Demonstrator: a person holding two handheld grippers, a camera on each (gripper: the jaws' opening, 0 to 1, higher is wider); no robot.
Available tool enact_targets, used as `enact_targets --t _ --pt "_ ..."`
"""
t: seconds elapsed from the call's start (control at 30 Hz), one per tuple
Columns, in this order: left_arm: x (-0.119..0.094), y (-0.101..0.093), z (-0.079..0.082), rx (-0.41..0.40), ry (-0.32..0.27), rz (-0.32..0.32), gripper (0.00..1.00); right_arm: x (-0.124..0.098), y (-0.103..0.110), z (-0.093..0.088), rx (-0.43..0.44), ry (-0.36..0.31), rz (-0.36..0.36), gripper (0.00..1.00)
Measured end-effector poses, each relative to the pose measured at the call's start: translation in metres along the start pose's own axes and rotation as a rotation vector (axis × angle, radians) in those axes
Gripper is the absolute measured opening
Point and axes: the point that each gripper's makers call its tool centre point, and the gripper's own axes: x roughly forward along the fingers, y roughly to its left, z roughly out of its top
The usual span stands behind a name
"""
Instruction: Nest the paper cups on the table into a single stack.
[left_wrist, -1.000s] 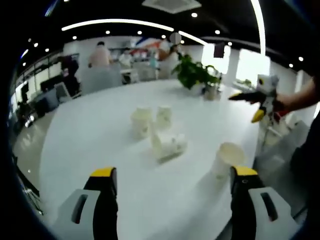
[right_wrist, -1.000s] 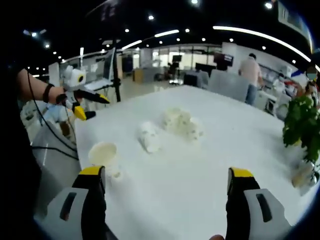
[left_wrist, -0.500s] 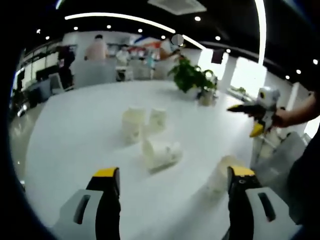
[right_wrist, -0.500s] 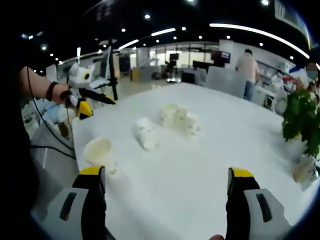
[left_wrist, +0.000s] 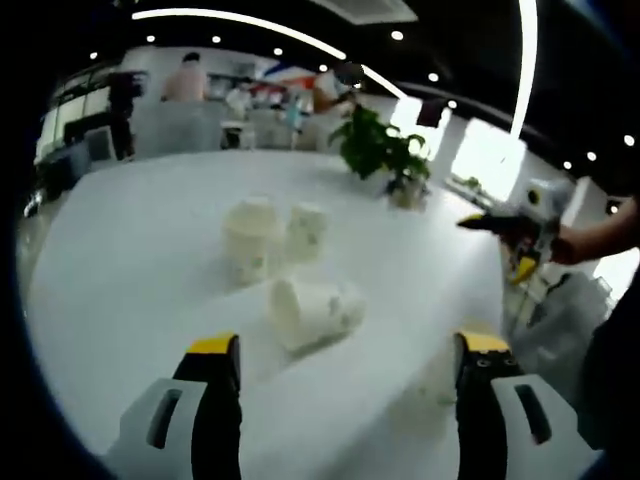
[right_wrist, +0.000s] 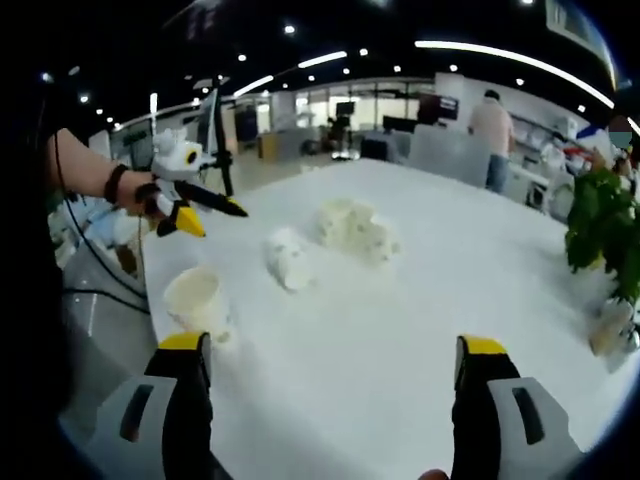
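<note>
White table (left_wrist: 120, 260), blurred paper cups (left_wrist: 270, 240), one half-hidden behind jaws.

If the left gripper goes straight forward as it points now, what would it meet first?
Probably the paper cup lying on its side, which sits between the open jaws of the left gripper on the white table; depth is unclear.

- A large white table (left_wrist: 140, 240) stands in an open office.
- A potted plant (left_wrist: 385, 150) sits near its far edge.
- Ceiling light strips (right_wrist: 500, 55) and spotlights glow overhead.
</note>
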Motion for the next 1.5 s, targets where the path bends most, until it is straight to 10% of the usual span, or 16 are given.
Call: enact_targets --t 1.5 --pt "0.046 0.007 -0.003 -0.099 -0.005 -0.116 0.61 -0.008 -0.006 -0.026 0.094 0.03 -0.053 0.99"
